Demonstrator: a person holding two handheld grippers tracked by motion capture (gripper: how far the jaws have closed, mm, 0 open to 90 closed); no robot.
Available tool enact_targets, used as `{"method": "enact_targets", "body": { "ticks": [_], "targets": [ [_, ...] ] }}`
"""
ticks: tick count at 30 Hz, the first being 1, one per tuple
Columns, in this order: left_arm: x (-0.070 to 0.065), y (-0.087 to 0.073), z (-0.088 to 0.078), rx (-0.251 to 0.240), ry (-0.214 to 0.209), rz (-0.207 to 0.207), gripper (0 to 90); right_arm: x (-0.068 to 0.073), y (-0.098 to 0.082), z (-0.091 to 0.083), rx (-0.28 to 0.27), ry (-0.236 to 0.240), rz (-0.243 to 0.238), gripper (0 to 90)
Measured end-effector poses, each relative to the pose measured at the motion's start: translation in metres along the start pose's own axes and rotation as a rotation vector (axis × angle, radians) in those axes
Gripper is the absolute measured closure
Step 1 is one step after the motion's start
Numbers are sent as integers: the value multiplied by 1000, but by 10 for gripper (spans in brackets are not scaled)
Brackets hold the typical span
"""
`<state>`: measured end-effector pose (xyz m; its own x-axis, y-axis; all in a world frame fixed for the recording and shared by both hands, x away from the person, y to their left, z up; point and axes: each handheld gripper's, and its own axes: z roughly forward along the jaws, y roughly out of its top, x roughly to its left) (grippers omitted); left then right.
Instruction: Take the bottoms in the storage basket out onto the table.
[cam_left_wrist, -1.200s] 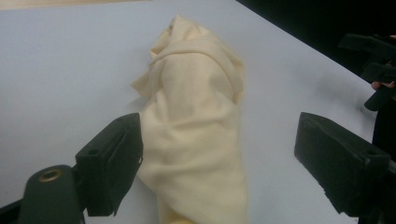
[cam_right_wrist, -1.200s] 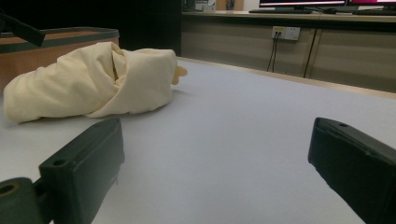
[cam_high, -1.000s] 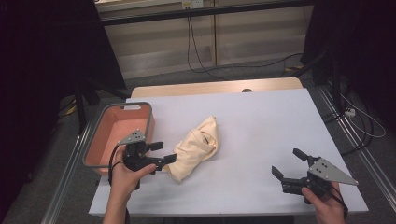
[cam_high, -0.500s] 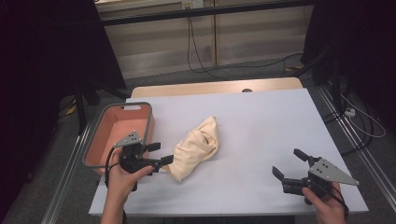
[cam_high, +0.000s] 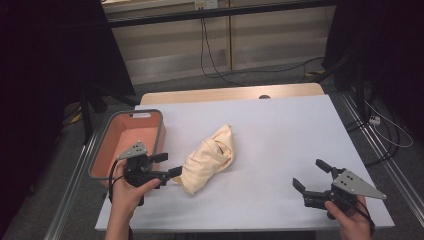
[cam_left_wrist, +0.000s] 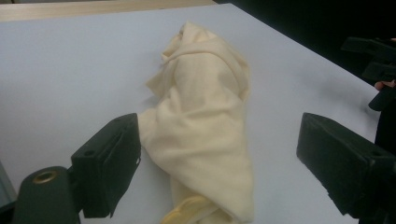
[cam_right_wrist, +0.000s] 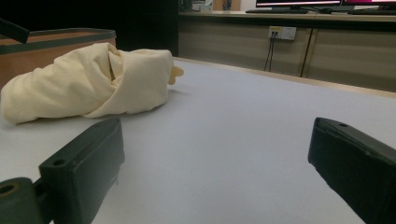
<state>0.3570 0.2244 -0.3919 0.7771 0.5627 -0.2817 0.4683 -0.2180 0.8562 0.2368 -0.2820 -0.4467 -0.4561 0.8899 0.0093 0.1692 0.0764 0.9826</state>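
A cream cloth (cam_high: 210, 157) lies rolled in a loose bundle in the middle of the white table (cam_high: 280, 130). My left gripper (cam_high: 167, 165) is at the bundle's near left end, jaws open. In the left gripper view the cloth (cam_left_wrist: 205, 102) runs down between the spread jaws of this gripper (cam_left_wrist: 222, 135), and the pads do not press on it. My right gripper (cam_high: 309, 174) is held low over the table's front right, open and holding nothing. In the right gripper view the cloth (cam_right_wrist: 88, 84) lies well beyond that gripper (cam_right_wrist: 217, 140), to its left.
An orange bin with a grey rim (cam_high: 160, 135) stands at the table's left edge, just behind my left hand; its wall (cam_right_wrist: 56, 39) rises behind the cloth in the right gripper view. Bare white tabletop stretches between the cloth and my right gripper. Cables lie on the floor beyond.
My left gripper has shifted very slightly at the cloth's near end. The cloth and my right gripper have not moved.
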Motion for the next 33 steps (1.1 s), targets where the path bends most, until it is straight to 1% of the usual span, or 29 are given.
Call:
{"method": "enact_targets", "body": {
  "ticks": [3, 5, 9, 15, 17, 26, 27, 33],
  "targets": [
    [0, -1, -1, 6, 0, 6, 138, 0, 0, -1, -4, -2, 2, 34],
    [0, -1, -2, 1, 2, 1, 137, -1, 0, -1, -5, -3, 4, 34],
    [1, -2, -5, -7, 7, 4, 133, -1, 0, -2, -4, -4, 0, 34],
    [4, -5, -7, -2, 14, 1, 127, -1, 0, -2, -2, -3, -3, 35],
    [4, -6, -7, -9, 17, 0, 122, -2, 0, -2, -3, -2, -4, 35],
    [5, -10, -12, -4, 28, 2, 110, -3, 0, -3, 0, -4, -7, 35],
    [5, -11, -12, -10, 30, 1, 109, -3, 0, -4, 0, -4, -7, 34],
    [4, -11, -11, -9, 23, 10, 104, -2, 0, -3, 1, -1, -11, 35]
  ]
}}
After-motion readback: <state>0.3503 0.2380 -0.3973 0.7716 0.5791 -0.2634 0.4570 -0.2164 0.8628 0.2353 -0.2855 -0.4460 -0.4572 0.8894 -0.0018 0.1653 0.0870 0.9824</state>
